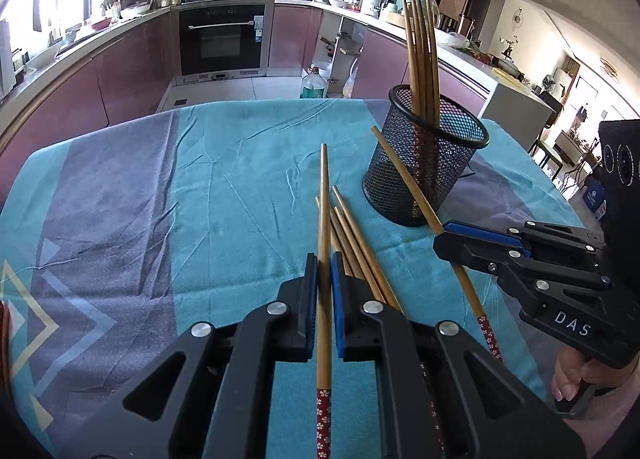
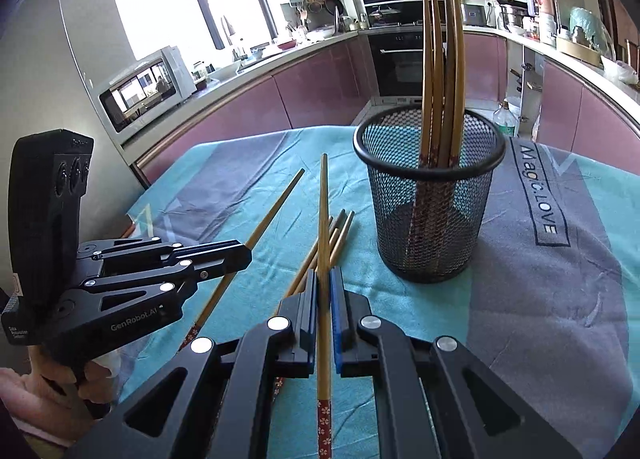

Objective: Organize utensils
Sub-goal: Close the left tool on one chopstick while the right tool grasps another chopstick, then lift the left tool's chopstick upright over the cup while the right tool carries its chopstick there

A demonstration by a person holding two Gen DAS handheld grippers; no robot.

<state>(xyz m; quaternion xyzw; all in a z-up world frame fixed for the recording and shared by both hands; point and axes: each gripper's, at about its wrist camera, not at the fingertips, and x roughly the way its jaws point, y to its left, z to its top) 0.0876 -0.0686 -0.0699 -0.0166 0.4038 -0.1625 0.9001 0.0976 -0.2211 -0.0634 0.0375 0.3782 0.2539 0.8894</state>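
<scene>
My left gripper [image 1: 324, 259] is shut on a wooden chopstick [image 1: 323, 199] with a red flowered end, held just above the cloth. My right gripper [image 2: 324, 273] is shut on a second chopstick [image 2: 323, 211]. Each view shows the other tool from the side: the right gripper [image 1: 440, 233] with its chopstick [image 1: 404, 172], the left gripper [image 2: 246, 255] with its chopstick [image 2: 272, 211]. A black mesh cup [image 1: 424, 163] [image 2: 428, 211] stands upright just beyond, with several chopsticks [image 2: 440, 59] in it. Several loose chopsticks [image 1: 356, 243] [image 2: 340, 231] lie on the cloth between the grippers.
A teal and grey tablecloth [image 1: 200, 179] covers the table, whose far edge drops toward the kitchen floor. Purple cabinets, an oven [image 1: 222, 39] and a microwave [image 2: 144, 93] line the back. A plastic bottle [image 1: 314, 83] stands on the floor. A hand [image 2: 60, 383] holds the left tool.
</scene>
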